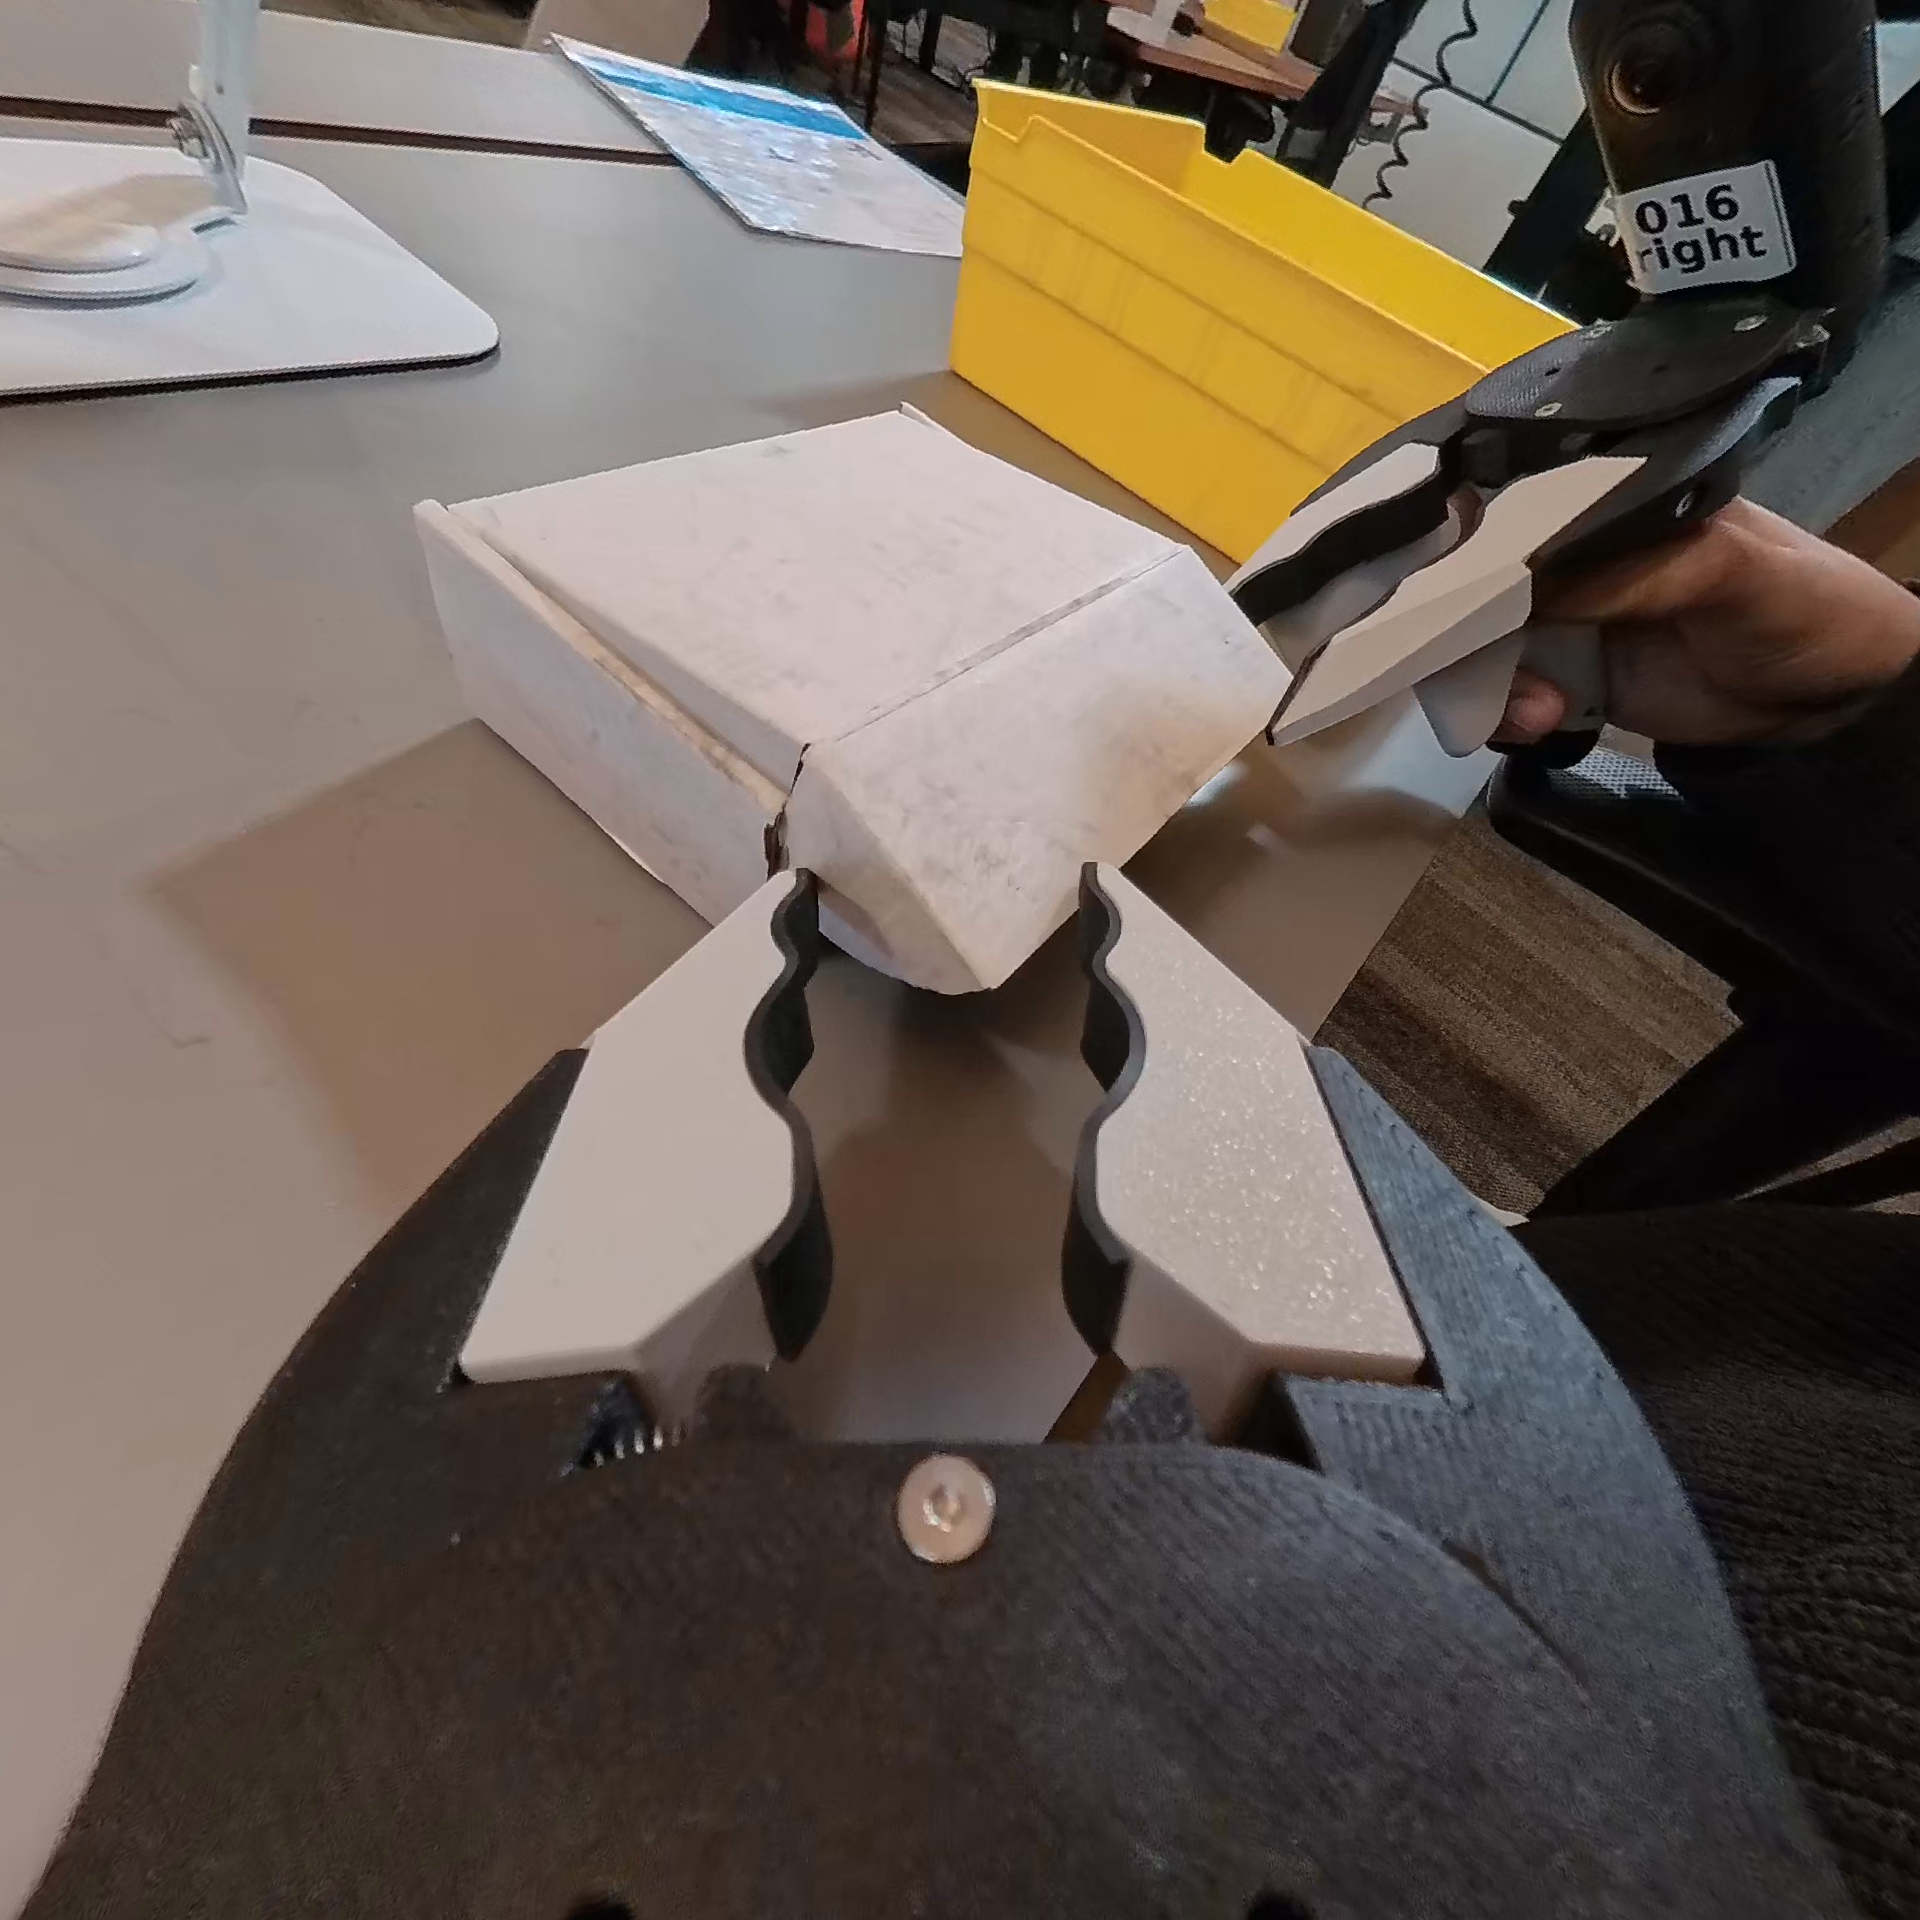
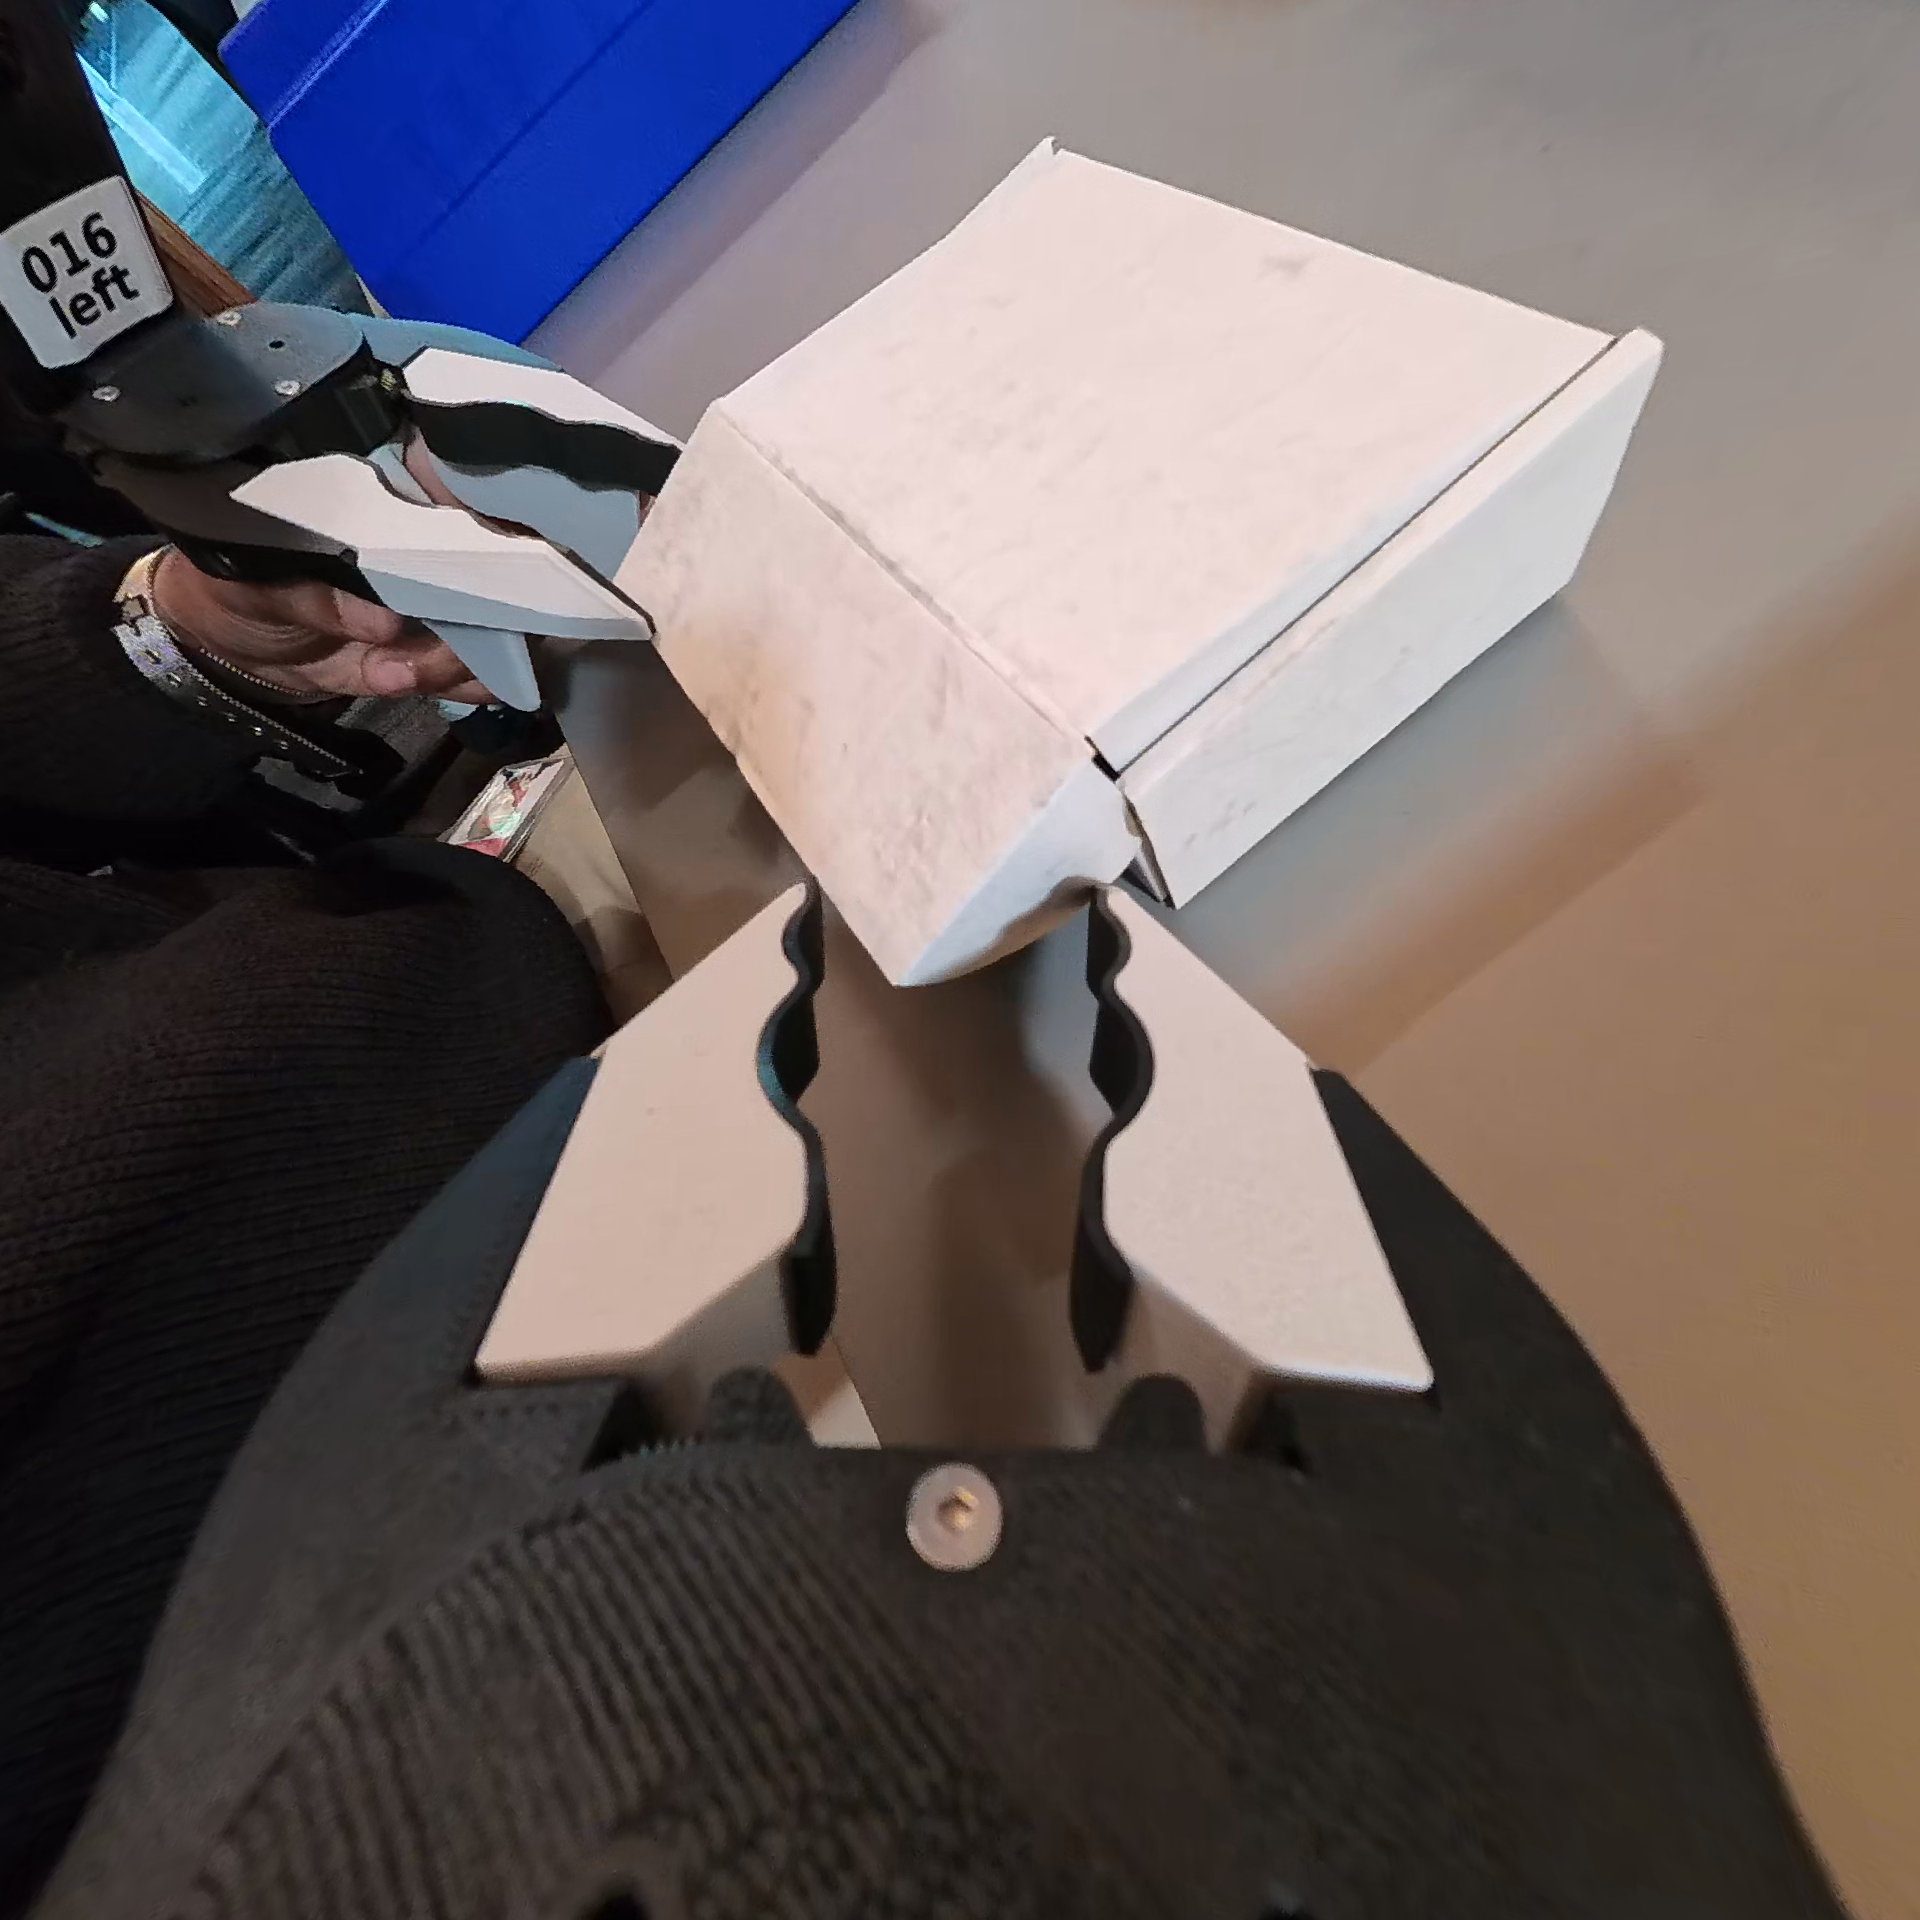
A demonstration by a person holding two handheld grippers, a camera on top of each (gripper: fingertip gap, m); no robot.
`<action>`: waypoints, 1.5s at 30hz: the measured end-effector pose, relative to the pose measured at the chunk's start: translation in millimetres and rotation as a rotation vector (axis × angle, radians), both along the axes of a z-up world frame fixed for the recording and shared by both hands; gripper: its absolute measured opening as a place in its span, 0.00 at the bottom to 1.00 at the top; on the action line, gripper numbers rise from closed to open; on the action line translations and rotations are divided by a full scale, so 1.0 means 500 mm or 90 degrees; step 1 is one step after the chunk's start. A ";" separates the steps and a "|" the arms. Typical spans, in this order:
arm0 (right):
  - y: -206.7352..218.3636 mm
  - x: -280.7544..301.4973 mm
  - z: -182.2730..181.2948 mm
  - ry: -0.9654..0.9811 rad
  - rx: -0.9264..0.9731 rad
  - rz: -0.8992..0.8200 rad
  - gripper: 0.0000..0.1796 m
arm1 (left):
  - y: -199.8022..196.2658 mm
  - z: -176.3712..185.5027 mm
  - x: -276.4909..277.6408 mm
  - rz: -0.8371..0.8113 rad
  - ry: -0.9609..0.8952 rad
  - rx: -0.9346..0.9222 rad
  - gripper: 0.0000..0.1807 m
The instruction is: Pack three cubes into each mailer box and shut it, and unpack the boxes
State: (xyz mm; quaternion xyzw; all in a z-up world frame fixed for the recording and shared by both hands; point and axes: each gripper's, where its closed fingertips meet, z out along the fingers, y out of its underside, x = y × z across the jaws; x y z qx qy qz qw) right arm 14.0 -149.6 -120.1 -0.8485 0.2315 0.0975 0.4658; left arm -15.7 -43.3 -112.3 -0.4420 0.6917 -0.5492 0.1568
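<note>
Left wrist view: a white monitor stand point(image 1: 208, 281) sits far left on the grey table point(image 1: 260, 644), the white mailer box point(image 1: 790, 644) lies mid-table with its front flap sticking out unlatched, a yellow bin point(image 1: 1195, 301) behind. Left gripper point(image 1: 940, 904) and right gripper point(image 1: 1273, 665) each stand parted, empty, at 1 flap corner.

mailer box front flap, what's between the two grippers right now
Only the white mailer box's front flap lies between them: left gripper open at one corner, right gripper open at the other, seen in both wrist views.
</note>
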 end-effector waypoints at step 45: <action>0.006 0.004 -0.027 -0.012 -0.061 -0.010 0.27 | 0.009 -0.022 0.014 0.034 0.024 0.027 0.23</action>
